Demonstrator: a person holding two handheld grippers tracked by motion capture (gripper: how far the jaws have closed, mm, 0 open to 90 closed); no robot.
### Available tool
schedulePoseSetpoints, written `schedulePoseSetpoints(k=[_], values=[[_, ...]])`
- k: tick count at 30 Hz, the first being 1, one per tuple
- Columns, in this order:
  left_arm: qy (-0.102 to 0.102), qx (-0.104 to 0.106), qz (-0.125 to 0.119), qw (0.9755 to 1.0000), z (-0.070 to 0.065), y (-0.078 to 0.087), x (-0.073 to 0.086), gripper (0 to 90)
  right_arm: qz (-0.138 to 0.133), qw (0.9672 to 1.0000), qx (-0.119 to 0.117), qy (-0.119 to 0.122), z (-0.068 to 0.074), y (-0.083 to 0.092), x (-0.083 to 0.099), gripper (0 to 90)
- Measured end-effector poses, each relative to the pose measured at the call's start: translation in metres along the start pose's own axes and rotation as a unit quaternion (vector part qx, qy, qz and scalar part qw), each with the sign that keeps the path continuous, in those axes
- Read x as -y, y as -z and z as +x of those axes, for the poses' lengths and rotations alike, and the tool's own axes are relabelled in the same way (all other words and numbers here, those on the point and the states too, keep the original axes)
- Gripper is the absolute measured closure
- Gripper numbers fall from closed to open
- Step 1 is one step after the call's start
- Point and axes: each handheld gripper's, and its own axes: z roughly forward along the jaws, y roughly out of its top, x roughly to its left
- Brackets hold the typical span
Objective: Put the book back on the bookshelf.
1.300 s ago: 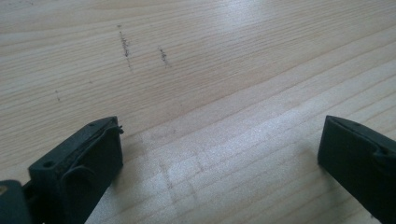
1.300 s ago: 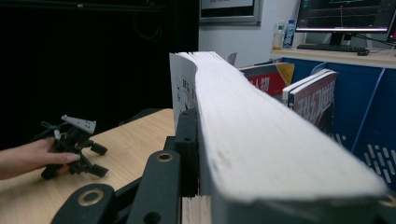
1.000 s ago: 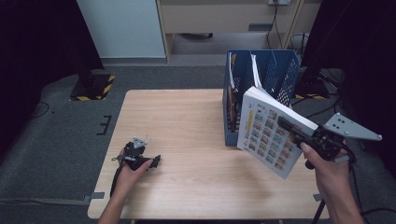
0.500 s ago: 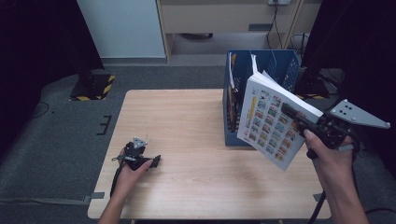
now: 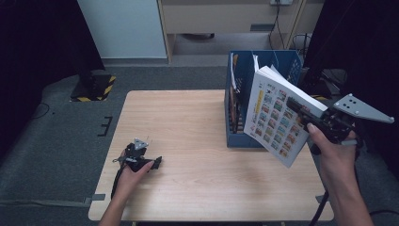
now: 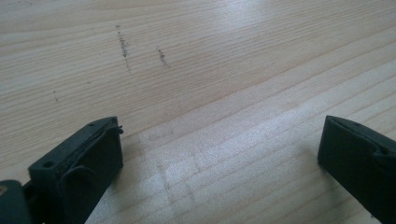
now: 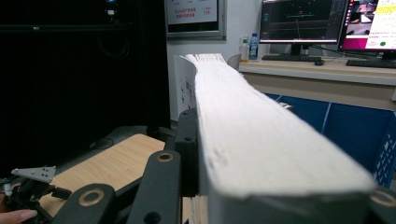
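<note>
Fingers of right gripper point(image 5: 301, 109) clamp thick book point(image 5: 275, 120), held tilted in air just beside blue file crate point(image 5: 244, 80) at bench's point(image 5: 188, 122) right edge. Left gripper point(image 5: 141, 157) rests on bench near front-left, fingers wide, nothing between.

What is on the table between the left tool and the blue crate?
Nothing: in the high view, bare light wooden table stretches from left tool to blue plastic crate.
</note>
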Motion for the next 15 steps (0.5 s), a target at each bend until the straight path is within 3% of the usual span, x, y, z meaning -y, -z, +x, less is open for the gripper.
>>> schedulePoseSetpoints(k=[15], values=[[0.0,0.0,0.0,1.0,-0.001,0.0,0.0,0.0,-0.009,0.9996,0.026,-0.006,-0.006,0.011,-0.001,73.7]])
